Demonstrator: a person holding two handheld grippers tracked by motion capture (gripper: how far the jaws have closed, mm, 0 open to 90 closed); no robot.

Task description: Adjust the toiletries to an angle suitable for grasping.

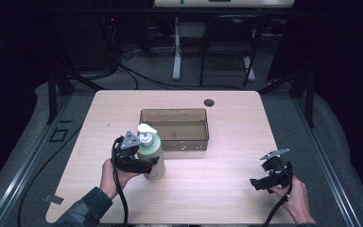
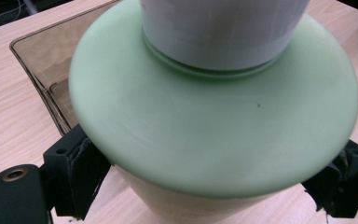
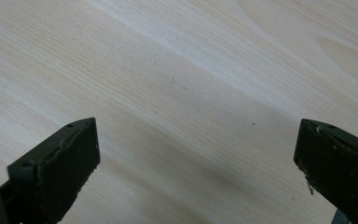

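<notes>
- Pump bottle [image 1: 152, 156], count one: pale green body, white pump head; stands upright on the worktop [image 1: 227, 189], left of centre, just near of the tray's near-left corner. The high view does not settle whether bottle and tray touch.
- Left gripper [image 1: 146, 165], count one: its fingers [image 2: 74, 168] are clamped on the bottle's body below the shoulder, one at each side, as seen in the left gripper view. The person's left hand [image 1: 111, 175] holds it from the near-left.
- Right gripper [image 1: 260, 183], count one: held low at the near-right of the worktop, well apart from bottle and tray. Its fingers [image 3: 60, 168] stand wide apart with nothing but bare wood between them.
- Tray [image 1: 174, 111], count one: brown, see-through, rectangular, open-topped; sits at the centre of the worktop, far of the bottle. It looks empty apart from a few pale specks on its floor that are too small to identify.
- Worktop, count one: light wood, with one round cable hole [image 1: 209, 102] near its far edge.
- Progress, as a judgement: the bottle is gripped, so the grasp appears done. The likely remainder is lifting it and setting it in the tray, then letting go. The bottle is not yet in the tray, and whether it is already off the wood cannot be told.
</notes>
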